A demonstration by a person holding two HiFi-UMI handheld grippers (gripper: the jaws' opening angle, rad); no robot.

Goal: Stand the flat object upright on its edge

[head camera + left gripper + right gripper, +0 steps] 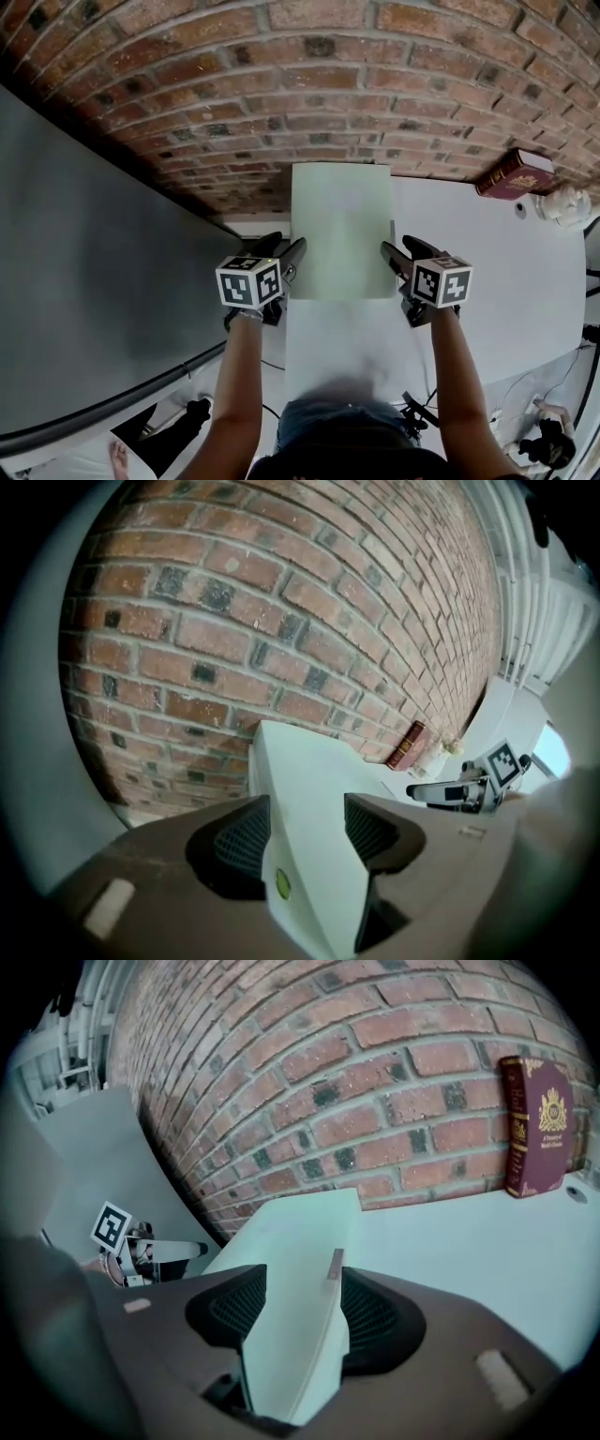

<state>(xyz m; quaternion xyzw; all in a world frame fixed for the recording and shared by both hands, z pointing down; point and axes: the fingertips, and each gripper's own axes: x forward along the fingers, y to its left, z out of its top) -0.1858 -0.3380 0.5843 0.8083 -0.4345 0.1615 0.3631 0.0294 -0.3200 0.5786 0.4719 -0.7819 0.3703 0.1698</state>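
With the fingers of the left gripper [289,251] and right gripper [395,254] each pinching a side edge of the flat panel [339,225] above the table [497,281], an uneven release or a tilted lower edge can drop it flat.

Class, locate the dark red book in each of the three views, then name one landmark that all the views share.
Head view: red book at upper right, against the brick wall, right of the pale board.
Left gripper view: small, right of centre, at the wall's foot.
Right gripper view: upper right, upright against the wall.
Shared landmark: the brick wall behind the book.
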